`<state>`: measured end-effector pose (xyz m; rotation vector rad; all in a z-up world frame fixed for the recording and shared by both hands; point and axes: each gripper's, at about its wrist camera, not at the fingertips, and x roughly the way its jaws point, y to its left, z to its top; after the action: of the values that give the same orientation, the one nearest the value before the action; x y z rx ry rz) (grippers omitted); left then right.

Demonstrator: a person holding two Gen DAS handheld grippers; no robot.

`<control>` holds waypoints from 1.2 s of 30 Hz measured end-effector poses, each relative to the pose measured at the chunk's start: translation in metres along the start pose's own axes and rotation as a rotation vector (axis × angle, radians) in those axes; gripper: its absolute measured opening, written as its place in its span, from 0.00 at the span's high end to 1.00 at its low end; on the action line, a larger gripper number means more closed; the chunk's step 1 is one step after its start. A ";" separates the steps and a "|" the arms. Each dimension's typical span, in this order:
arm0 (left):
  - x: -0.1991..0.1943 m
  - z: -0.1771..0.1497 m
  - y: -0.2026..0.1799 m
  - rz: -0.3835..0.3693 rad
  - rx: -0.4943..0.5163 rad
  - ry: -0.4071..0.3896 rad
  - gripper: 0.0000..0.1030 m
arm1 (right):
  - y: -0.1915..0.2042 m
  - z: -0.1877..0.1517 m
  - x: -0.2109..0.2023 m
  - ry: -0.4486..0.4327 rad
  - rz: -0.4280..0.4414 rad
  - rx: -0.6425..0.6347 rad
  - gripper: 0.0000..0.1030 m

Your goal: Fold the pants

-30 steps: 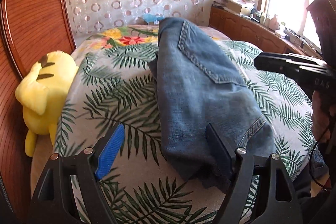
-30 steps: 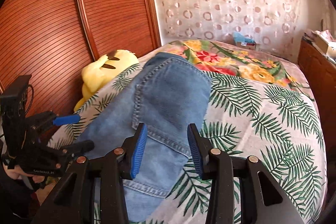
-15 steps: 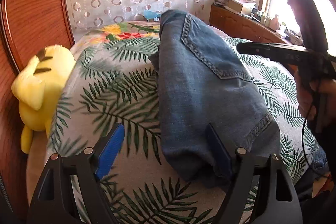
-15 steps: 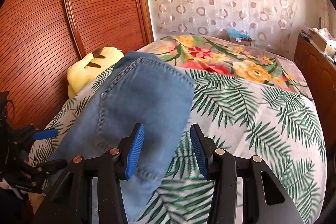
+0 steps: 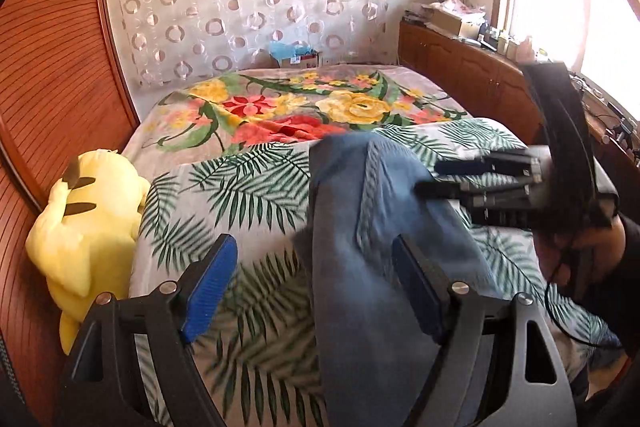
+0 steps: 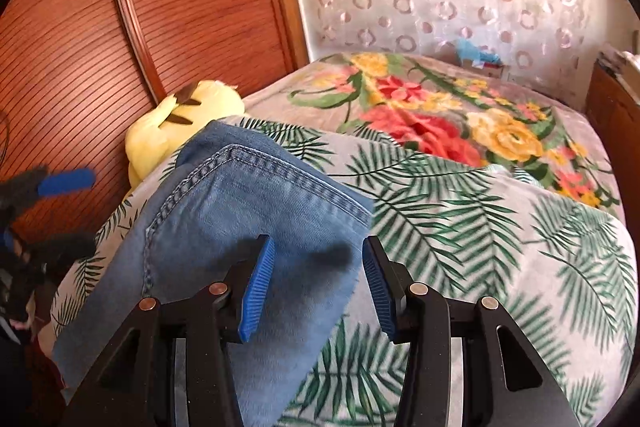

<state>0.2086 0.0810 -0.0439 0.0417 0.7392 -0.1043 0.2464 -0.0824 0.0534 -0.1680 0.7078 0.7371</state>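
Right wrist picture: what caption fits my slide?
Open right gripper hovers over folded jeans on a leafy bedspread.

The left gripper [image 5: 312, 281] is of black plastic, with two angular arms that have triangular cut-outs; each arm carries two round silver screws, and inside each finger sits a ribbed blue pad [image 5: 208, 287]. The right gripper [image 6: 318, 287] has the same black frame, the same silver screws behind the fingers and the same ribbed blue pads [image 6: 256, 291]; behind its fingers, in the left wrist view, it shows a blocky black body, a thin black cable [image 5: 560, 303] and a dark sleeve [image 5: 628, 259].
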 end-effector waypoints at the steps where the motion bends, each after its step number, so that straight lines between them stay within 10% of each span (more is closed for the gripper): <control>1: 0.005 0.003 0.003 -0.001 0.000 0.004 0.22 | 0.001 0.001 0.007 0.012 0.011 -0.001 0.54; 14: 0.071 0.018 0.018 -0.080 -0.057 0.115 0.23 | -0.029 0.016 0.032 0.098 0.044 0.040 0.32; 22: 0.079 0.003 0.020 -0.160 -0.083 0.145 0.52 | -0.034 0.016 0.060 0.158 0.200 0.101 0.32; 29: 0.057 -0.001 0.017 -0.186 -0.096 0.116 0.83 | -0.035 0.034 0.057 0.157 0.255 0.059 0.73; 36: -0.010 0.017 0.052 -0.141 -0.143 -0.035 0.84 | 0.003 0.086 0.035 0.087 0.326 -0.063 0.76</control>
<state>0.2190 0.1319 -0.0245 -0.1483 0.7129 -0.1856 0.3081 -0.0282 0.0967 -0.1439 0.8048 1.0692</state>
